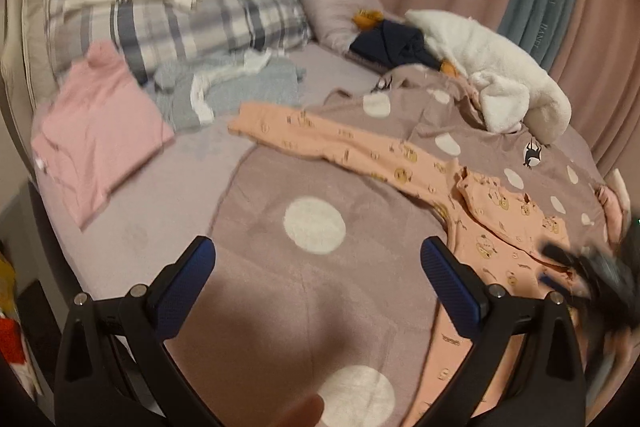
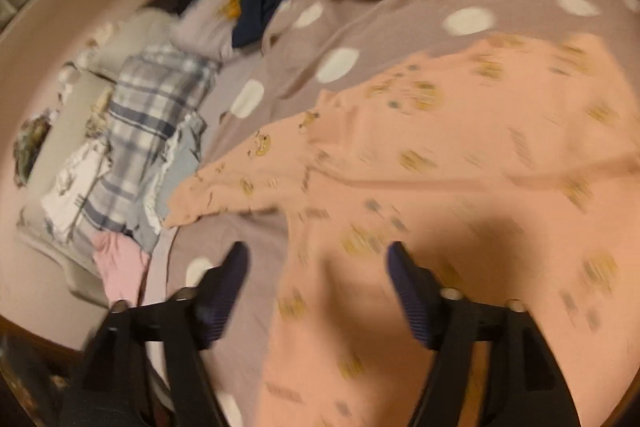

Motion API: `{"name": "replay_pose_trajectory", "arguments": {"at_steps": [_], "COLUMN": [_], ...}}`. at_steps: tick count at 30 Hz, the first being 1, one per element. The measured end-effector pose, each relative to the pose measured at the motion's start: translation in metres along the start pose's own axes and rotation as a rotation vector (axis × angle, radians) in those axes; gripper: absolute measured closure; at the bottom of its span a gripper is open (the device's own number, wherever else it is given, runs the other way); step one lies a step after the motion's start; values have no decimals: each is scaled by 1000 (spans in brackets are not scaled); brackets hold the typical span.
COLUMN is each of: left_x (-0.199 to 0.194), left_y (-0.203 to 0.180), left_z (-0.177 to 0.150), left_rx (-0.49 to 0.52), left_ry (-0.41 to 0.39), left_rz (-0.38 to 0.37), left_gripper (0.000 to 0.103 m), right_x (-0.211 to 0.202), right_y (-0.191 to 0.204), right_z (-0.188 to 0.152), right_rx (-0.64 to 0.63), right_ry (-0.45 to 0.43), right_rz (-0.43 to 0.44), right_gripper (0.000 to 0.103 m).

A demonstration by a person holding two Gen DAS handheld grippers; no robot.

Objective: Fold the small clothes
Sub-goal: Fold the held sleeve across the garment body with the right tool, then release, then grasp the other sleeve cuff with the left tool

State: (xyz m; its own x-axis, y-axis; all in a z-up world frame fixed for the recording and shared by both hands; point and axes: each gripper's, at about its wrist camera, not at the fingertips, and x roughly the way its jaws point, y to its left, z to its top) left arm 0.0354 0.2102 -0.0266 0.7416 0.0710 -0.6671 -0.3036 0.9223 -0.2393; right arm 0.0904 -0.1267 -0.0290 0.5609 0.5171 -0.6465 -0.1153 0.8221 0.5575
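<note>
Right now both my claws stand open and empty. My left claw (image 1: 318, 267) hovers over the dotted mauve blanket (image 1: 316, 307) on the bed, its blue pads (image 1: 192, 275) wide apart with nothing between them. My right claw (image 2: 318, 279) is also spread, poised above the peach printed sleepsuit (image 2: 440, 155); its pads do not press the cloth. Seen from the left claw, that garment lies stretched from about eleven o'clock down to four o'clock, one leg reaching up-left, the body bunched on the right. Farther out, at ten o'clock, sits a folded pink top (image 1: 100, 131), with a grey-blue knit piece (image 1: 236, 91) beside it and plaid bedding (image 1: 180, 23) behind. A white fleece (image 1: 500, 75) lies at one o'clock. I judge the sleepsuit is laid out but not yet folded; next I should pinch an edge with each claw and bring it across evenly.
</note>
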Motion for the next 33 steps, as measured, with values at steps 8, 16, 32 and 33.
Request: {"name": "replay_pose_trajectory", "arguments": {"at_steps": [8, 16, 32, 33], "left_x": [8, 21, 70, 73], "left_y": [-13, 17, 78, 81], "left_z": [-6, -2, -27, -27], "left_rx": [-8, -212, -161, -160], "left_ry": [-44, -82, -31, -19], "left_rz": [-99, -229, -90, -95], "left_gripper": [0, 0, 0, 0], "right_x": [-97, -147, -124, -123], "right_y": [-62, -41, -14, -15], "right_z": [-91, -105, -112, -113], "right_rx": [159, 39, -196, -182], "right_ry": [-207, -391, -370, -364], "right_rz": [49, -112, -380, -371], "right_gripper": [0, 0, 0, 0]}}
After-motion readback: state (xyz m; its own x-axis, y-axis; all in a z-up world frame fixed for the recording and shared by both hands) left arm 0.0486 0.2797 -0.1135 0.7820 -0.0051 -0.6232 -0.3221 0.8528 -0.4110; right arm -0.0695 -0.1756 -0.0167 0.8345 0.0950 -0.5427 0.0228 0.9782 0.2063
